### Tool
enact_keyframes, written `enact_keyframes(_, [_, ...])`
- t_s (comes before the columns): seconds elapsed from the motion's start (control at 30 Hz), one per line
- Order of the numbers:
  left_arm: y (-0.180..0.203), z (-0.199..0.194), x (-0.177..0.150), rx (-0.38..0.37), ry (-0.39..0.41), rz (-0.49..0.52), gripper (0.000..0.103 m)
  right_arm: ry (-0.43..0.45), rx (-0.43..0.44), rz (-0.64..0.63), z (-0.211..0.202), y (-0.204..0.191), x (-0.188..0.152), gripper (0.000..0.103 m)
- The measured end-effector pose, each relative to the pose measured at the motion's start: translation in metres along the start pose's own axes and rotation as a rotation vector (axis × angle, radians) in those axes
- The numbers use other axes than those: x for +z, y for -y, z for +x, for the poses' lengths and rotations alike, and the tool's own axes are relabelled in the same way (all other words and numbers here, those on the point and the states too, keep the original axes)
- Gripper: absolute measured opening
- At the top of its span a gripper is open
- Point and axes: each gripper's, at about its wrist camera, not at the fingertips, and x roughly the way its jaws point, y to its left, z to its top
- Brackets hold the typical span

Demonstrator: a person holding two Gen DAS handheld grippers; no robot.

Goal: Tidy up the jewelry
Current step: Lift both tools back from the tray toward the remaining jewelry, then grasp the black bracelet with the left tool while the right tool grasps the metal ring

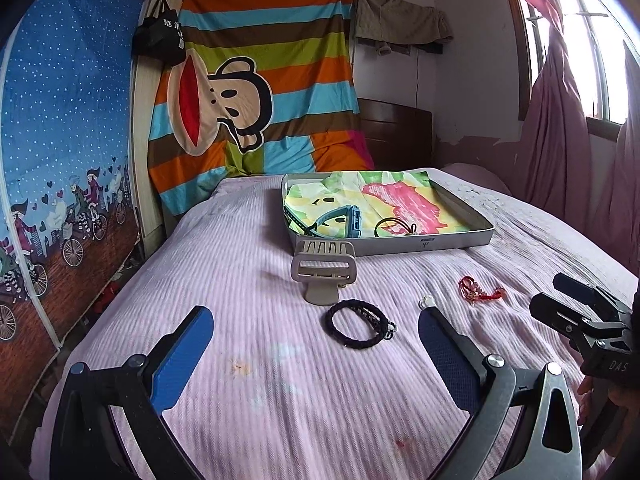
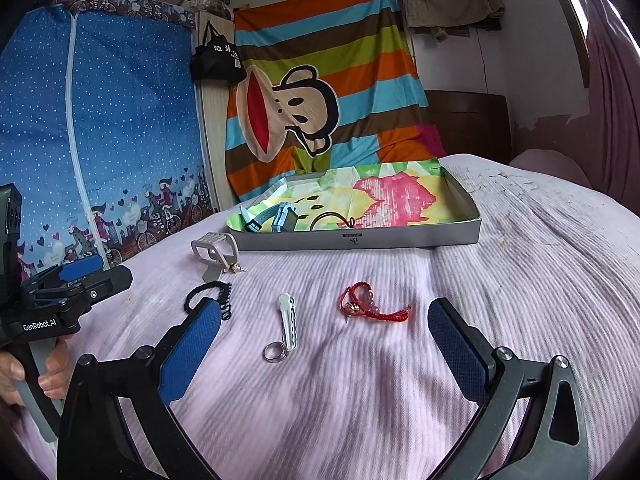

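Right wrist: white clip lies lengthwise

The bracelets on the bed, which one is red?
The red bracelet is the braided cord one with a tiny gold charm, lying between the right gripper's open fingers. The other, the black bracelet, is a dark braided loop lying nearer the left gripper.

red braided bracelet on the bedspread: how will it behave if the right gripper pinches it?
The red bracelet looks like thin knotted cord lying in loose loops, so it is probably floppy and would dangle from one pinch point. It looks light. The soft ribbed bedspread may give under the right gripper, whose jaws stand open, so a shallow pinch could miss.
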Motion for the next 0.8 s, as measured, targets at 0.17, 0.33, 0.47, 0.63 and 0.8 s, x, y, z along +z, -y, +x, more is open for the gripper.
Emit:
enact_keyframes(0.17, [-0.002, 0.009, 0.0, -0.01, -0.054, -0.007, 0.103, -0.045, -0.005, -0.001, 0.009, 0.002, -0.003, 0.102])
enact_keyframes(0.33, [-0.004, 0.021, -0.001, -0.041, -0.12, -0.017, 0.103, -0.113, 0.004, -0.017, 0.023, 0.001, -0.006, 0.102])
enact_keyframes(0.47, [-0.003, 0.032, -0.003, -0.068, -0.168, -0.018, 0.103, -0.162, 0.03, -0.038, 0.034, -0.004, -0.01, 0.096])
enact_keyframes(0.63, [0.001, 0.044, -0.004, -0.107, -0.217, -0.01, 0.097, -0.227, 0.067, -0.074, 0.048, -0.012, -0.016, 0.073])
enact_keyframes(0.8, [0.007, 0.058, -0.005, -0.137, -0.271, 0.016, 0.086, -0.278, 0.102, -0.094, 0.06, -0.018, -0.022, 0.059])
